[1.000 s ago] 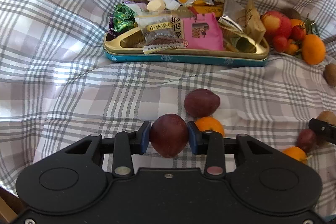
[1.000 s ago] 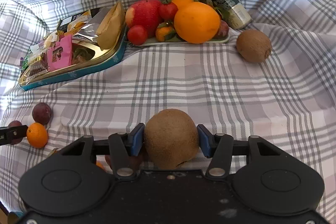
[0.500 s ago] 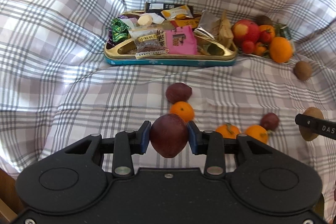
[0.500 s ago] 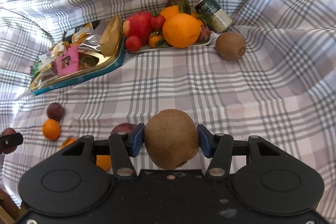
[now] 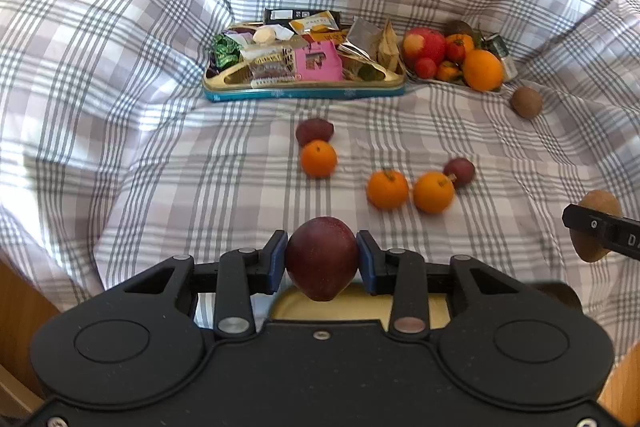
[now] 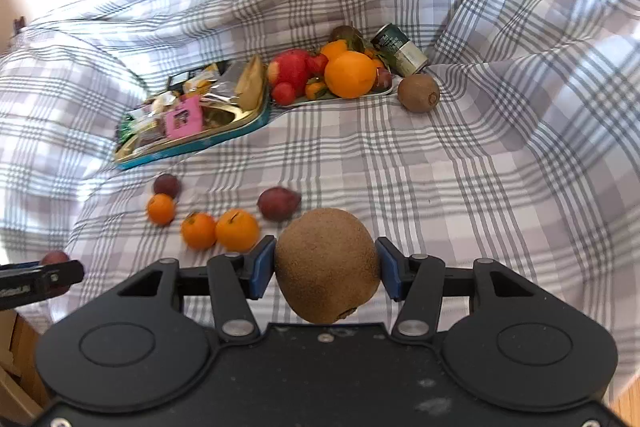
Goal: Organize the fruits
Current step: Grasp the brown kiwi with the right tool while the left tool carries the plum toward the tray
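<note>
The left gripper (image 5: 322,259) is clamped on a dark red plum (image 5: 321,257) — both blue pads press its sides, the fingers about half parted around it. Under the plum the edge of a pale yellow tray (image 5: 360,307) shows, at the near edge of the checked cloth (image 5: 140,155).

The right gripper (image 6: 326,269) grips a brown kiwi (image 6: 327,265) the same way, pads tight on either side, held clear above the cloth. In the left view that kiwi shows at the far right edge behind a black finger.

On the cloth, in the middle ground, lie three small oranges (image 5: 387,189) and two more plums: one plum (image 5: 314,131) touches the far side of the leftmost orange (image 5: 318,159), the other plum (image 5: 459,171) sits just beside the rightmost orange (image 5: 433,191). The two right-hand oranges lie side by side, touching or nearly so.

Farther back stands a gold tin with a blue rim (image 5: 304,93), full of wrapped snacks, a pink packet (image 5: 318,61) among them. To its right a plate (image 6: 340,99) is heaped with fruit — a red apple (image 6: 290,69), a big orange (image 6: 350,75), small red fruits. A can (image 6: 400,51) lies tilted behind the plate, and a second kiwi (image 6: 418,93) rests on the cloth just right of it.
</note>
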`<state>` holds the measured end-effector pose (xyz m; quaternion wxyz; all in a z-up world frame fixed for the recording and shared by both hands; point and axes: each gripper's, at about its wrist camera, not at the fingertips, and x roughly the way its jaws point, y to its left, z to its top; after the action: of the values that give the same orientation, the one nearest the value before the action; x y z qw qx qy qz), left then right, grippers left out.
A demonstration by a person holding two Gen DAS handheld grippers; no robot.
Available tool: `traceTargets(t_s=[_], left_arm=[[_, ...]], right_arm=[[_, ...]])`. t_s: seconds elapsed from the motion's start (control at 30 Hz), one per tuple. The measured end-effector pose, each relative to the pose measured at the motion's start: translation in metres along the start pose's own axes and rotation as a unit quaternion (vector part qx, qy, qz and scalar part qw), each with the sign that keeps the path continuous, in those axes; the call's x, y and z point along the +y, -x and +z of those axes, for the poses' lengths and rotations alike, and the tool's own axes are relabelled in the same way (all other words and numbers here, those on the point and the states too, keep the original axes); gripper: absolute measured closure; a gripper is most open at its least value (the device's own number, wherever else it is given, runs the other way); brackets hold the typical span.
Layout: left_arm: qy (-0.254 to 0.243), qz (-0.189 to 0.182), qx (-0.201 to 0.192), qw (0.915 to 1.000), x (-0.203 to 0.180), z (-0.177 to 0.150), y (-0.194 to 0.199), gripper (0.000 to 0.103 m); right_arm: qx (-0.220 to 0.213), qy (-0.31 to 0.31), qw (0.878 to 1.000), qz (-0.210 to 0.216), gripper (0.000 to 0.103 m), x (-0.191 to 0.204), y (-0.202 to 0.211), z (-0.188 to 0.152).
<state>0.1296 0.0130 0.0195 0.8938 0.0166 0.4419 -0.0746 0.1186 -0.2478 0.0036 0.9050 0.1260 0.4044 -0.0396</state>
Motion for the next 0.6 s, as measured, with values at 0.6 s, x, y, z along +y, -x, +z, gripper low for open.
traceTargets(t_s=[0.6], left_arm=[[0.031,0.003,0.024,0.9992,-0.013,-0.071,0.04,0.057]], right_arm=[[-0.001,-0.005,1.0,0.027,0.047,0.002,0.085,-0.086]])
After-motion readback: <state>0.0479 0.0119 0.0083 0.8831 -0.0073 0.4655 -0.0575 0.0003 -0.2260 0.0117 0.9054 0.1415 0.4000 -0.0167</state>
